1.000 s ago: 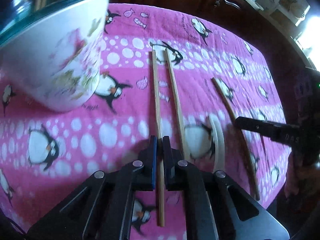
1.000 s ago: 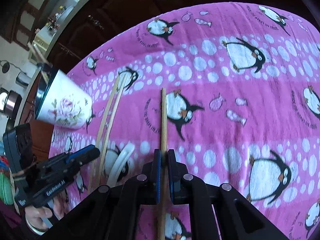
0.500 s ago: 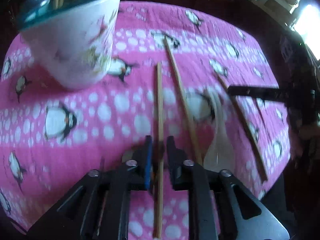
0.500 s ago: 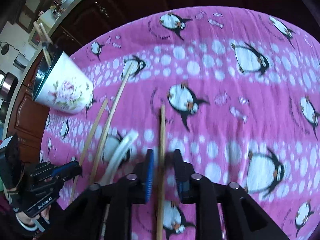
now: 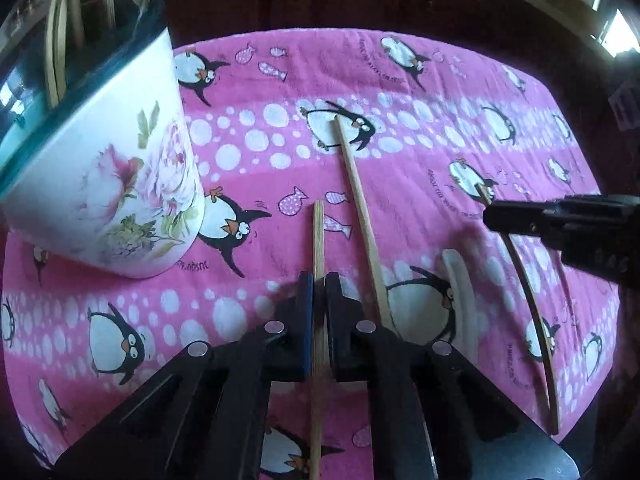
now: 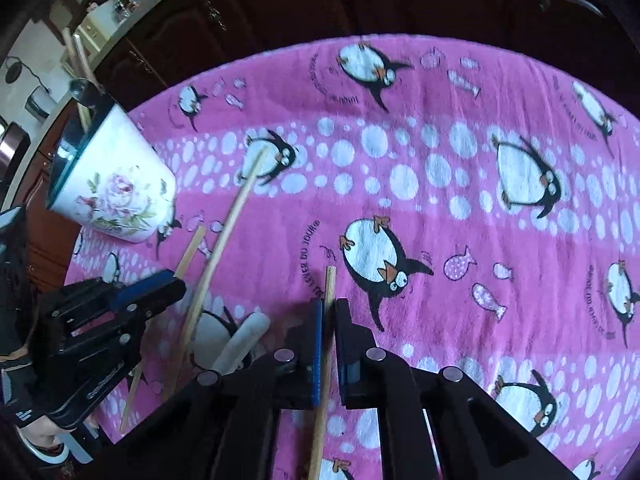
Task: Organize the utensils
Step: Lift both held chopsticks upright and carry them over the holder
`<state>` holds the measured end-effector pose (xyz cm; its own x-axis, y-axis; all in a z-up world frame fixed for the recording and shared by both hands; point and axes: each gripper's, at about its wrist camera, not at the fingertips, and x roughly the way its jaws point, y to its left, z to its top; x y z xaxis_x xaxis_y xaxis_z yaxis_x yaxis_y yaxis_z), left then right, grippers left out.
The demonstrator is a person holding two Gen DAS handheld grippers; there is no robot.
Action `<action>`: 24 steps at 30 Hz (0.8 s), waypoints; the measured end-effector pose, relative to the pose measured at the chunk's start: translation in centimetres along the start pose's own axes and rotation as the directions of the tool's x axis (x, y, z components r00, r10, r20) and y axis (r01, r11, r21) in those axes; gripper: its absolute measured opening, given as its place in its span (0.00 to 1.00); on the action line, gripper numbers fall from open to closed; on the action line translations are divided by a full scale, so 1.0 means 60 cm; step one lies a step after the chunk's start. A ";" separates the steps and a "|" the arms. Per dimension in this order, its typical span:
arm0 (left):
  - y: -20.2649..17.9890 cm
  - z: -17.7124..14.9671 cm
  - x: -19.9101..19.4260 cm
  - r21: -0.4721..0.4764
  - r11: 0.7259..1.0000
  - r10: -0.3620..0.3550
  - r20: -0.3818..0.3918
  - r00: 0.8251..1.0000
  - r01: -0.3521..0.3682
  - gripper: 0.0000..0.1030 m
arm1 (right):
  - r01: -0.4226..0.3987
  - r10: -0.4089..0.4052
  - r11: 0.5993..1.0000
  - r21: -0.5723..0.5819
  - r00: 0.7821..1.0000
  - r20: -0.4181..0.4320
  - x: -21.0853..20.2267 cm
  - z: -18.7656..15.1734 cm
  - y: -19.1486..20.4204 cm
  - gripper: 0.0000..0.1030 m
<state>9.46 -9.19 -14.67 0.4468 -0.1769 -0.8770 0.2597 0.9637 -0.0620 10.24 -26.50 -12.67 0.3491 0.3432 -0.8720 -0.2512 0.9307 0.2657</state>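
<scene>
My left gripper [image 5: 319, 280] is shut on a wooden chopstick [image 5: 318, 240] and holds it above the pink penguin cloth [image 5: 420, 92]. My right gripper [image 6: 329, 308] is shut on another wooden chopstick [image 6: 329, 284]. A white floral cup [image 5: 108, 184] with a teal rim stands at the left and holds several sticks; it also shows in the right wrist view [image 6: 112, 196]. A third chopstick [image 5: 360, 208] and a white spoon [image 5: 460, 292] lie on the cloth between the grippers. The left gripper shows in the right wrist view [image 6: 176, 284], the right gripper in the left wrist view [image 5: 492, 216].
The cloth's edge drops off at the right [image 5: 580, 400]. Dark wooden cabinets [image 6: 280, 8] stand behind the table. A kitchen counter [image 6: 108, 8] with small items is at the far left.
Both grippers have lifted their chopsticks off the cloth and drawn back. The left gripper has moved nearer the cup. The third chopstick and the spoon have stayed in place.
</scene>
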 end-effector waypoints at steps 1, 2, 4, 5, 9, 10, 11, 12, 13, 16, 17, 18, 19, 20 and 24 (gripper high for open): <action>0.000 0.000 -0.008 0.002 1.000 -0.001 0.011 1.000 0.001 0.04 | -0.005 0.005 1.000 -0.002 1.000 0.013 -0.009 0.001 0.005 0.05; 0.002 0.000 -0.015 0.002 1.000 -0.002 0.020 1.000 0.002 0.04 | -0.012 0.012 1.000 -0.009 1.000 0.029 -0.022 0.003 0.010 0.05; 0.004 0.000 -0.036 -0.005 1.000 -0.006 0.048 0.999 0.006 0.04 | -0.013 0.014 1.000 -0.024 0.998 0.054 -0.044 0.003 0.016 0.05; 0.005 -0.001 -0.047 -0.008 1.000 -0.007 0.060 0.998 0.008 0.04 | -0.017 0.019 0.999 -0.028 0.998 0.066 -0.056 0.003 0.019 0.05; 0.023 0.000 -0.099 -0.017 1.000 -0.010 0.121 0.993 0.012 0.04 | -0.032 0.038 0.998 -0.050 0.992 0.121 -0.105 0.008 0.035 0.05; 0.028 0.001 -0.110 -0.020 1.000 -0.009 0.133 0.991 0.012 0.04 | -0.035 0.043 0.998 -0.056 0.990 0.132 -0.115 0.009 0.038 0.05; 0.034 0.000 -0.122 -0.024 1.000 -0.008 0.146 0.989 0.012 0.04 | -0.037 0.046 0.997 -0.066 0.988 0.147 -0.130 0.011 0.043 0.05; 0.038 0.002 -0.134 -0.030 0.999 -0.008 0.162 0.987 0.013 0.04 | -0.035 0.046 0.997 -0.071 0.986 0.157 -0.138 0.011 0.047 0.05; 0.042 0.002 -0.144 -0.033 0.999 -0.007 0.175 0.985 0.012 0.04 | -0.035 0.047 0.996 -0.078 0.985 0.168 -0.148 0.012 0.051 0.05; 0.051 0.002 -0.170 -0.040 0.999 -0.003 0.205 0.979 0.012 0.04 | -0.030 0.048 0.995 -0.093 0.980 0.195 -0.171 0.012 0.059 0.05; 0.055 0.001 -0.178 -0.043 0.999 -0.003 0.214 0.977 0.012 0.04 | -0.029 0.048 0.995 -0.097 0.978 0.201 -0.177 0.012 0.062 0.05; 0.058 0.001 -0.188 -0.047 0.999 -0.002 0.225 0.974 0.013 0.04 | -0.025 0.046 0.994 -0.103 0.976 0.211 -0.184 0.012 0.066 0.05; 0.061 0.000 -0.195 -0.050 0.999 -0.003 0.233 0.972 0.015 0.04 | -0.022 0.045 0.994 -0.107 0.975 0.218 -0.188 0.012 0.071 0.05; 0.062 -0.001 -0.201 -0.053 0.998 -0.005 0.240 0.971 0.018 0.04 | -0.019 0.044 0.994 -0.110 0.974 0.222 -0.193 0.012 0.074 0.05; 0.069 -0.003 -0.220 -0.068 0.997 -0.025 0.263 0.964 0.044 0.04 | -0.007 0.038 0.992 -0.125 0.970 0.241 -0.205 0.009 0.089 0.05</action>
<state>4.47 -2.85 -3.46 0.6497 -0.2470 -0.7189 0.2206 0.9663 -0.1326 5.07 -25.71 -0.29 0.5465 0.3984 -0.7366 -0.3650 0.9050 0.2186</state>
